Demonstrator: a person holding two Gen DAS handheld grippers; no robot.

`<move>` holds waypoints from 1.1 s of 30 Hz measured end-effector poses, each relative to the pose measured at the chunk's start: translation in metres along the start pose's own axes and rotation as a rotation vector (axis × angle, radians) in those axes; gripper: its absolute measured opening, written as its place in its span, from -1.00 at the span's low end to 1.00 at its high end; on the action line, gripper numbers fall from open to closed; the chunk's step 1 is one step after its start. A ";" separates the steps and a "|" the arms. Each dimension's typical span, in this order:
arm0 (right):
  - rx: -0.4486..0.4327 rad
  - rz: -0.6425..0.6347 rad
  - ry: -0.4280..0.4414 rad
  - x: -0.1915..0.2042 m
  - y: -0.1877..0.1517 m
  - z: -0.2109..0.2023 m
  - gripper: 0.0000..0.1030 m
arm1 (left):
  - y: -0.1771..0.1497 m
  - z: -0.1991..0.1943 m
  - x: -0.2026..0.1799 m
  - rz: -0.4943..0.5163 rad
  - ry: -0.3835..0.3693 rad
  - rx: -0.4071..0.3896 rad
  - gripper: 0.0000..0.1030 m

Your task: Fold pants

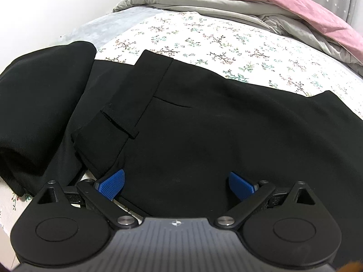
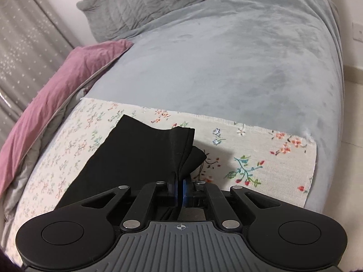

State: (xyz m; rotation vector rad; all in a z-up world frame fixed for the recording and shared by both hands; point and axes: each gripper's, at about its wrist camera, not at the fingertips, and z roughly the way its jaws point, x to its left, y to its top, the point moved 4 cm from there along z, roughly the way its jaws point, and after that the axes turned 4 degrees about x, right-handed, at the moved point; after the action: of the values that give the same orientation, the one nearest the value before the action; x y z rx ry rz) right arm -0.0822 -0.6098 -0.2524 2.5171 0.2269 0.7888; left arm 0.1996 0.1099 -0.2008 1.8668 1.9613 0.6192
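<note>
Pants lay soft and limp on the bed; right claw pinched the hem, left claw gaped wide, empty, best gripping the waistband.

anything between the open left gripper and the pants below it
Nothing visible. The left gripper hangs open right over the black pants, with only bare fabric between its blue pads. The right gripper is already shut on the pants' edge.
</note>
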 end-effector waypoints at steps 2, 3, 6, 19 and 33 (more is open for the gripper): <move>-0.020 -0.047 -0.019 0.006 0.001 -0.002 -0.96 | -0.002 -0.003 -0.002 0.008 -0.006 0.002 1.00; -0.036 -0.076 -0.027 0.009 0.002 -0.005 -0.97 | -0.003 -0.003 -0.003 0.013 -0.012 0.005 1.00; -0.084 -0.136 -0.065 0.016 0.006 -0.010 -0.97 | -0.007 -0.006 -0.006 0.011 -0.042 0.022 1.00; -0.189 -0.253 -0.178 0.006 0.064 -0.014 -0.97 | -0.018 -0.018 -0.047 0.215 -0.110 0.015 1.00; -0.235 -0.383 -0.105 0.021 0.040 -0.030 -0.95 | -0.006 -0.024 -0.011 0.055 -0.197 0.010 1.00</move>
State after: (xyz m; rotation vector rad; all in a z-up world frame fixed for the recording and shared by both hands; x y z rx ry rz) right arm -0.0818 -0.6264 -0.2007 2.1918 0.5294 0.4956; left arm 0.1822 0.0975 -0.1842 1.9144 1.7967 0.4235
